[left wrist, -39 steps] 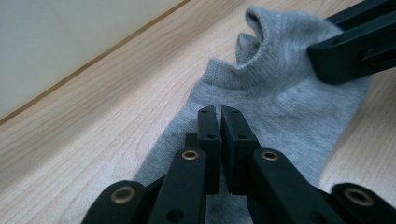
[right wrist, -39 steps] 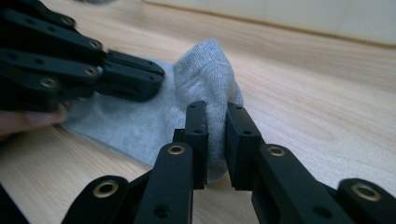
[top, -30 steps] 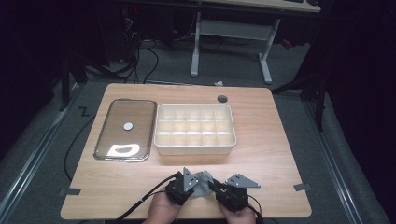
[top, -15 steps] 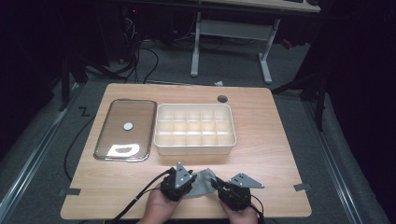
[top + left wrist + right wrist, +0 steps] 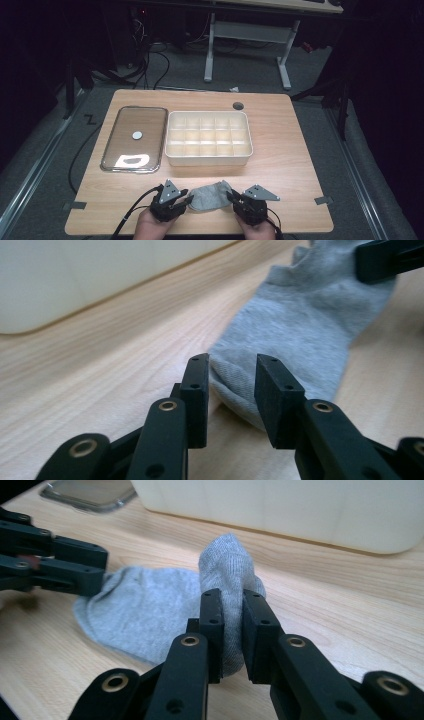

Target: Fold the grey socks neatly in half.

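Observation:
A grey sock (image 5: pixel 210 197) lies flat on the wooden table (image 5: pixel 290 150) near its front edge, between my two grippers. My right gripper (image 5: pixel 232 596) is shut on one end of the sock (image 5: pixel 150 610), and a fold of fabric bulges up between its jaws. My left gripper (image 5: pixel 232 365) has just been opening its jaws. The other end of the sock (image 5: pixel 300 325) reaches into the gap at their tips, and the pads stand apart from it. In the high view the left gripper (image 5: pixel 187 199) sits left of the sock and the right gripper (image 5: pixel 231 196) sits right of it.
A white compartment box (image 5: pixel 207 159) stands mid-table just beyond the sock. A clear lid (image 5: pixel 135 137) with a round white knob lies to its left. A cable hole (image 5: pixel 238 105) sits near the far edge. Cables trail off the front edge.
My left gripper has slid left, away from the right one, and its jaws have opened. The sock now lies spread out between the two grippers. The right gripper has stayed put.

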Tool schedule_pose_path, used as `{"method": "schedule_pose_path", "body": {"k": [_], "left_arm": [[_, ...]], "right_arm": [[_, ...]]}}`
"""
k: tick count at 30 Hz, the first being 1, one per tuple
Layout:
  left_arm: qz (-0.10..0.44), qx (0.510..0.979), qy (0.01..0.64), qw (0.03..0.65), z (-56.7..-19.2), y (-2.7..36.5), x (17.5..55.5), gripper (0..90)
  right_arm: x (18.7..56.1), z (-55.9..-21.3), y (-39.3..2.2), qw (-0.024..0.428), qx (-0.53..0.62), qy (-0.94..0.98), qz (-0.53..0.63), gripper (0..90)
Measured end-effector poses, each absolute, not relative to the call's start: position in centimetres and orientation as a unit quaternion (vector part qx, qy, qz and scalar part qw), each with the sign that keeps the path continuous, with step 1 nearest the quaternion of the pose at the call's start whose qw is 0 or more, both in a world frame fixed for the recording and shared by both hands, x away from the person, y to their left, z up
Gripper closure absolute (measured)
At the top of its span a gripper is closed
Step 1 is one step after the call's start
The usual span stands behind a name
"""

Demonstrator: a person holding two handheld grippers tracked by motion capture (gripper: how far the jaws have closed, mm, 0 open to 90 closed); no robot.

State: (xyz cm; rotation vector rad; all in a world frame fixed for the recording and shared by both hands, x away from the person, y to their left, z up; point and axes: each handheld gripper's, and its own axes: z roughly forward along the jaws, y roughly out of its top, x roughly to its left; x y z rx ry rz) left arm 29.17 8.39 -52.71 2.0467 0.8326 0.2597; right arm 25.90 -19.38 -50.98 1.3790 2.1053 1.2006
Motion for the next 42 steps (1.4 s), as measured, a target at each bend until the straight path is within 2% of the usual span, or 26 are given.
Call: {"method": "schedule_pose_path", "body": {"k": [10, 15, 17, 30, 35, 42], "left_arm": [[0.096, 0.826, 0.329, 0.448, -52.9, 8.1, 28.7, 65.6], [0.105, 0.817, 0.332, 0.459, -52.6, 8.7, 28.7, 73.4], [0.111, 0.814, 0.332, 0.463, -52.4, 9.0, 28.7, 80.8], [0.132, 0.837, 0.338, 0.411, -53.3, 8.3, 29.2, 84.6], [0.128, 0.838, 0.340, 0.408, -53.4, 8.2, 29.3, 88.0], [0.124, 0.837, 0.341, 0.409, -53.4, 8.3, 29.4, 88.2]], "right_arm": [[26.0, -49.9, -18.6, 0.194, 0.488, 0.755, 0.394, 81.5], [25.9, -48.8, -18.3, 0.212, 0.487, 0.755, 0.386, 81.4], [26.2, -48.2, -18.4, 0.222, 0.487, 0.752, 0.383, 81.4], [26.5, -47.8, -16.7, 0.233, 0.464, 0.776, 0.358, 80.9], [26.5, -48.0, -15.5, 0.233, 0.455, 0.785, 0.350, 80.8], [26.6, -48.7, -13.0, 0.223, 0.431, 0.803, 0.346, 80.7]]}}
